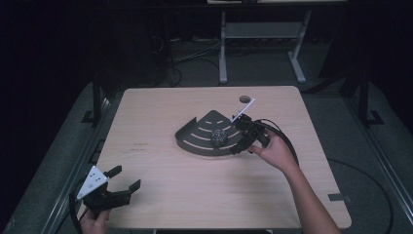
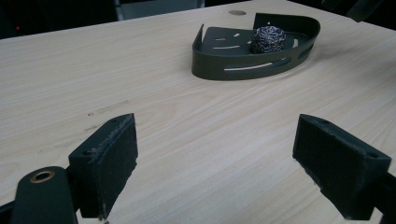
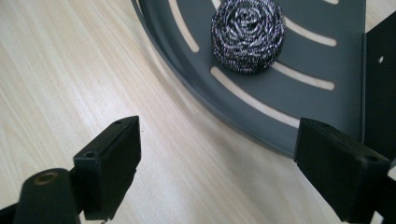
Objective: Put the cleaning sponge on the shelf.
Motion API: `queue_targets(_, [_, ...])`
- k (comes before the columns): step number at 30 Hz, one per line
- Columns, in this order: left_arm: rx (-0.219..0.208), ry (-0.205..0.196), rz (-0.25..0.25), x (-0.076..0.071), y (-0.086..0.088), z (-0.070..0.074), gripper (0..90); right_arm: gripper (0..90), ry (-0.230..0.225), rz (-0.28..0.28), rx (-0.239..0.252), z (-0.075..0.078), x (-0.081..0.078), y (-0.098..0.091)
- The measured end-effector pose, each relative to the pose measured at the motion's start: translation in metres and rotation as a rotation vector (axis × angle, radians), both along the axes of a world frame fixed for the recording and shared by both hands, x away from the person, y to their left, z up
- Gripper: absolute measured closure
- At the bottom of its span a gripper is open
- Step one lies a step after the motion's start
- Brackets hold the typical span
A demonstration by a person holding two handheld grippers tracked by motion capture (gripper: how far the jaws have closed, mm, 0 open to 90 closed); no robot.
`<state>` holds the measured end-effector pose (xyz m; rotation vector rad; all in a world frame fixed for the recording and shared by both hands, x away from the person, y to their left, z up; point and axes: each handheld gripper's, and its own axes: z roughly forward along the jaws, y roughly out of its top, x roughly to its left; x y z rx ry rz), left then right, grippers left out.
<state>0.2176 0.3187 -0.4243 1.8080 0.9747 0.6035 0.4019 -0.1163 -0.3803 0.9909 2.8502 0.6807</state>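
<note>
A dark grey quarter-round slotted tray (image 1: 195, 139) (image 2: 219, 70) (image 3: 308, 102) lies at the table's middle. A steel wool scrubber (image 1: 218, 137) (image 2: 267, 39) (image 3: 247, 35) rests inside it. My right gripper (image 1: 237, 147) (image 3: 217, 163) stands open at the tray's right rim, its jaws wide apart with nothing between them; the scrubber lies ahead of them. My left gripper (image 1: 125, 177) (image 2: 215, 161) stands open near the table's front left corner, far from the tray, with bare wood between its pads.
A round hole (image 1: 244, 99) marks the table (image 1: 160, 195) behind the tray. A white strip (image 1: 243, 109) sticks up by the right gripper. Table legs and cables stand on the dark floor beyond the far edge.
</note>
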Motion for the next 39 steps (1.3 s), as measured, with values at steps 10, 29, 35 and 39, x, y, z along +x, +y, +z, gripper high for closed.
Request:
queue_targets(10, [0.004, 0.002, -0.001, 0.000, 0.000, 0.000, 13.2, 14.4, -0.002, -0.008, 0.009, -0.003, -0.008, -0.011])
queue_targets(29, [0.007, 0.004, -0.001, 0.000, 0.000, -0.001, 13.2, 14.4, -0.008, -0.008, 0.008, -0.010, -0.027, -0.024])
queue_targets(35, [0.008, 0.004, 0.000, 0.000, 0.000, -0.001, 13.2, 14.5, -0.001, -0.014, 0.018, -0.016, -0.032, -0.029])
queue_targets(39, [0.009, 0.004, -0.001, 0.000, -0.001, -0.001, 13.2, 14.5, 0.000, -0.014, 0.015, -0.019, -0.037, -0.033])
